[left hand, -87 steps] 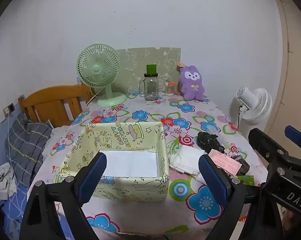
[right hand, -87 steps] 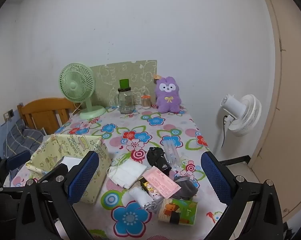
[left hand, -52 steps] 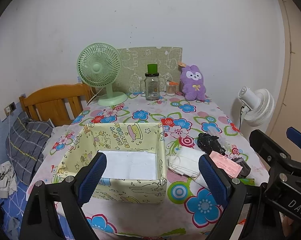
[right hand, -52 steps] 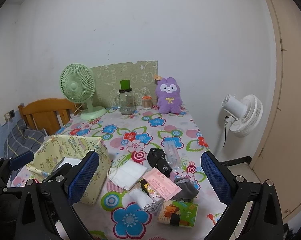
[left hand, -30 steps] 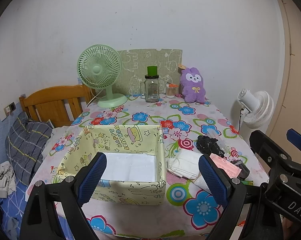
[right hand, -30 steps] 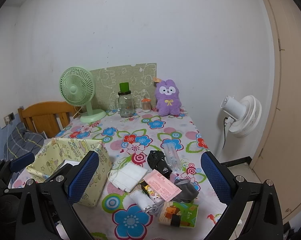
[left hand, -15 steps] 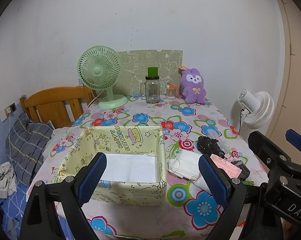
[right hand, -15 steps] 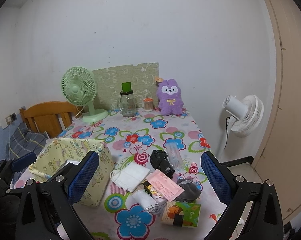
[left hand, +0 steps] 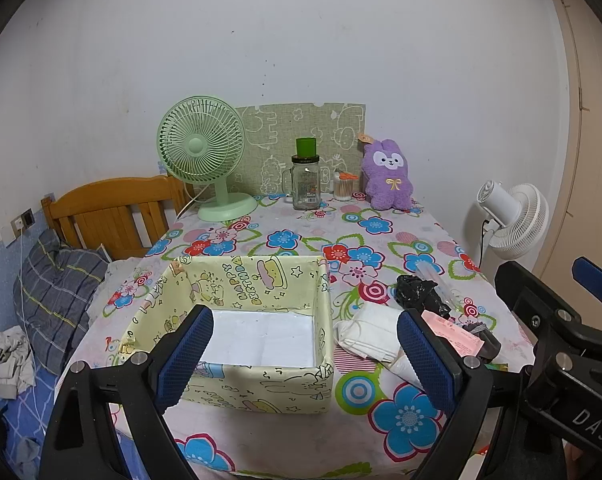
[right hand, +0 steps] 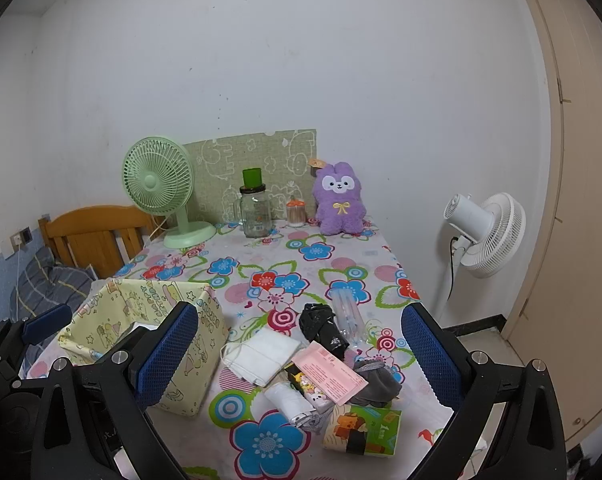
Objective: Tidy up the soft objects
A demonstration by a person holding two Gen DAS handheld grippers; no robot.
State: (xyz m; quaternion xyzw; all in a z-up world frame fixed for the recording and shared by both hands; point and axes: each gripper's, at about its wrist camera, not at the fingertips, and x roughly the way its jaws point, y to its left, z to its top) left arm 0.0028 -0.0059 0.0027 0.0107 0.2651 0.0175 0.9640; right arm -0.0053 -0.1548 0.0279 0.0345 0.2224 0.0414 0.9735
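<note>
Two grippers hover with jaws spread and empty: left gripper [left hand: 301, 360] before the yellow fabric box [left hand: 237, 380], which holds only a white liner; right gripper [right hand: 301, 356] above a heap of soft objects [right hand: 325, 372], partly overlapping, beside the box on the floral tablecloth [right hand: 301, 276].

The tablecloth [right hand: 325, 276] is white with red, blue and pink flowers. The box [left hand: 237, 280] is pale yellow with cartoon prints and a white floor. One fan [left hand: 201, 148] is mint green, the other fan [right hand: 489, 236] white. The plush rabbit [right hand: 339, 200] is purple, the bag [right hand: 321, 328] black, the card [right hand: 329, 372] pink, the cloth [right hand: 377, 384] seemingly grey.
</note>
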